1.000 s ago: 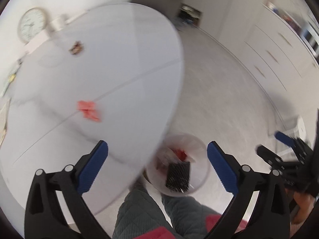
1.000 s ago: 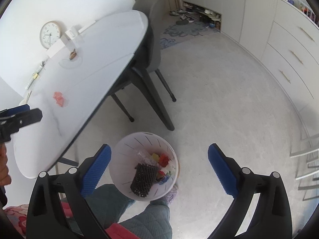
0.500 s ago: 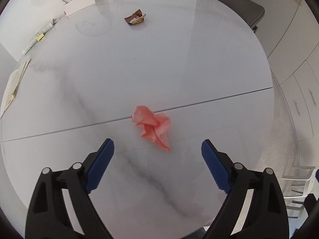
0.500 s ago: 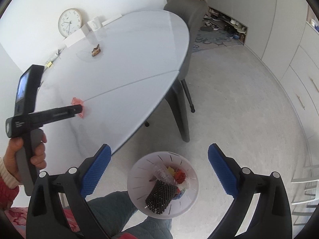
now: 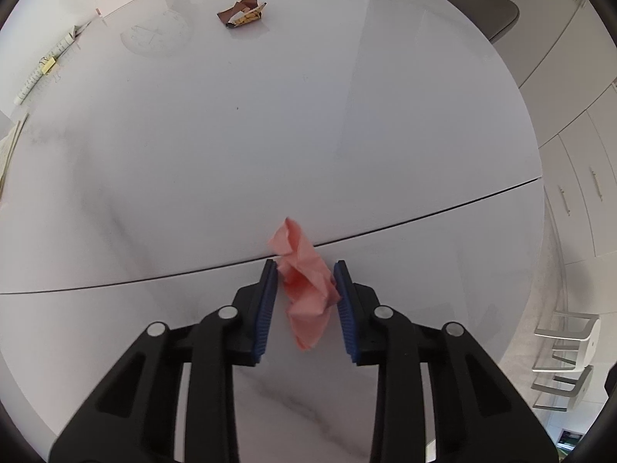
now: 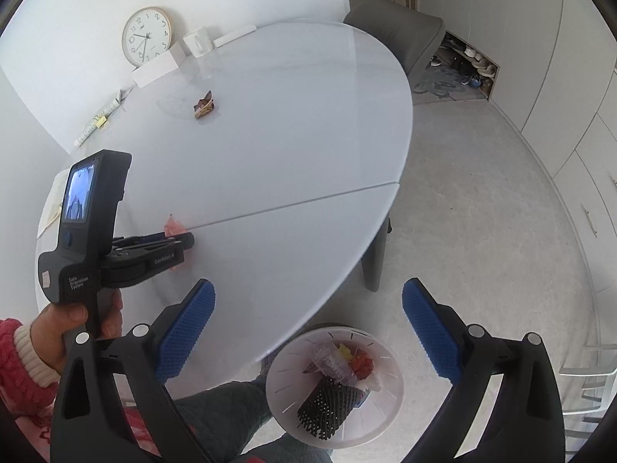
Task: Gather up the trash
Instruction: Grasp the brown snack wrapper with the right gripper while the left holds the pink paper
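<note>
Pink crumpled paper point(image 5: 304, 285) lies on the white counter point(image 5: 270, 123), right on the dark seam across the top, and sits between the blue pads of the left gripper point(image 5: 304, 301). Jaws are closing round it; the right pad looks to touch the wad's edge, the left pad is just beside it w/ a thin gap, so not clamped yet. Top of the wad pokes out past the fingertips, bottom hangs back toward the gripper body. In the right wrist view the same paper point(image 6: 174, 227) shows at the left gripper's point(image 6: 181, 237) tip, a hand point(image 6: 77, 320) on its grip.

Right gripper point(image 6: 308, 324) is spread wide, nothing between pads, off the counter edge above the floor. White bin point(image 6: 370, 420) below it has trash inside. Brown wrapper point(image 5: 243, 15) lies far across the counter, well apart from both grippers.
</note>
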A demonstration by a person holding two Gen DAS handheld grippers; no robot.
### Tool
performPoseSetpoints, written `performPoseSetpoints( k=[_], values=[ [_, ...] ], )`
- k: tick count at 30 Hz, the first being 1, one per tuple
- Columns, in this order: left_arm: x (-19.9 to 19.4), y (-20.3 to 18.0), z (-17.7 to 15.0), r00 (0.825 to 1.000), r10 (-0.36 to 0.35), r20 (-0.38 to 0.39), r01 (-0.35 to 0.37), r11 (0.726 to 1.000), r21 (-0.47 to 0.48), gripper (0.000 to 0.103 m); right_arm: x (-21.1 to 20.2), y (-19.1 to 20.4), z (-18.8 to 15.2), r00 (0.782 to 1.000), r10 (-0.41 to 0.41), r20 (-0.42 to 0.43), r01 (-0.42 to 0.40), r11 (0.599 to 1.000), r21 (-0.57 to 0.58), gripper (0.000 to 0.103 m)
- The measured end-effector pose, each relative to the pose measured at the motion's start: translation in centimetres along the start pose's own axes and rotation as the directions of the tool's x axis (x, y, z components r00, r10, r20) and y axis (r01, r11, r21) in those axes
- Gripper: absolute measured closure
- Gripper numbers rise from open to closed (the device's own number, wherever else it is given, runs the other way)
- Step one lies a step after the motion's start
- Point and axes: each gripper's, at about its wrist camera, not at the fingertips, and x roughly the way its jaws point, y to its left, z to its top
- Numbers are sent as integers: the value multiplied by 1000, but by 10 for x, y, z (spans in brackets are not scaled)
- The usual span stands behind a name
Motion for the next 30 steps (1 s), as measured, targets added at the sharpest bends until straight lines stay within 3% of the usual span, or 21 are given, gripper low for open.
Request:
performPoseSetpoints(
  k=[6,12,21,30],
  values=[
    [-5,10,6,1000,-23,-4,23,1000,2,77,19,19,26,1000,14,-15,-15,999,-41,6],
    [-31,34,24,999,-10,40,11,1000,-9,77,49,46,66,999,40,-26,-43,993,-106,6],
    [-34,104,86,995,44,85,-38,997,-71,77,130,119,149,993,92,-71,-105,971,-216,6],
    [-4,152,141,994,61,88,-50,991,-121,77,211,175,226,988,114,-106,-137,962,-238,6]
  ],
)
